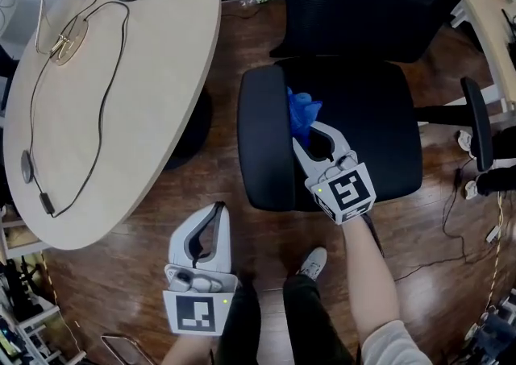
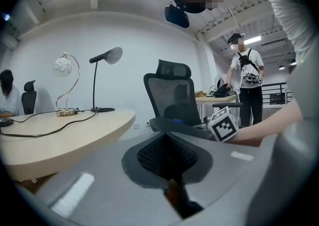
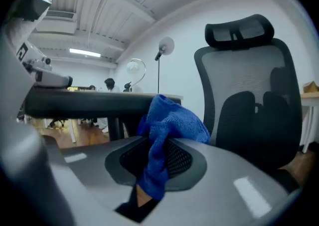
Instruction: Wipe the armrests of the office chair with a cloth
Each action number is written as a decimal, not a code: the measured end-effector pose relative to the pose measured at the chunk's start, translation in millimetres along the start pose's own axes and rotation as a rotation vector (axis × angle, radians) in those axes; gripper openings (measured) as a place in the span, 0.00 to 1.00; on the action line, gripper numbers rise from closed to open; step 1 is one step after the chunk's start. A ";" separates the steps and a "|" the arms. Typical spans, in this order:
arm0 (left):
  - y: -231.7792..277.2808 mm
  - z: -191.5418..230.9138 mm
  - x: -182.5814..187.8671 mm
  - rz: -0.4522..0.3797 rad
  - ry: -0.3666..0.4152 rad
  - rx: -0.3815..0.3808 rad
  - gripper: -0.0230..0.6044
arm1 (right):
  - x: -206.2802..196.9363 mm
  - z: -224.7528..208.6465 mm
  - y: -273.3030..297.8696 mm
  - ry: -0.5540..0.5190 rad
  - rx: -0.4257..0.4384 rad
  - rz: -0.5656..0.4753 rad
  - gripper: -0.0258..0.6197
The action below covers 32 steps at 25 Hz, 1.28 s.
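Crumpled blue cloth [image 1: 302, 110] beside chair's black armrest [image 1: 262, 138].

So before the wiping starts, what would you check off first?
1. The blue cloth is clamped in the right gripper: ok.
2. Cloth brought up beside the near armrest: ok.
3. Cloth actually touching that armrest: cannot tell.
4. Top of the near armrest bare of objects: ok.
5. The left gripper is empty, jaws together, held low and out of the way: ok.
6. The far armrest is unobstructed: ok.

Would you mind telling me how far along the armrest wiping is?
Done: the right gripper is shut on the blue cloth. In hand: cloth sits beside the table-side armrest. Apparently left: wiping it, then the other armrest. The left gripper is shut, empty.
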<state>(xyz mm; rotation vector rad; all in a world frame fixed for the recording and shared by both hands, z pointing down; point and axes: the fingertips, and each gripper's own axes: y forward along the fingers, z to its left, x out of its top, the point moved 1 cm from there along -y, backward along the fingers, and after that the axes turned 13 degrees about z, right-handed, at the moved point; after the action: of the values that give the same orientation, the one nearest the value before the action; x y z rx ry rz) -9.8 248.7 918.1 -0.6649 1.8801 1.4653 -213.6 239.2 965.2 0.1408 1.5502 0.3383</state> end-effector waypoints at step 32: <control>-60.4 88.5 7.7 -0.610 0.118 0.107 0.11 | -24.9 128.1 37.7 0.036 -0.634 0.197 0.16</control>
<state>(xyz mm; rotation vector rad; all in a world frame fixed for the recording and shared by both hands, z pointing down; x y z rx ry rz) 45.7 319.7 859.7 -1.1661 1.6182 0.9419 -90.8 283.1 1003.4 -0.2117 1.3988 0.9725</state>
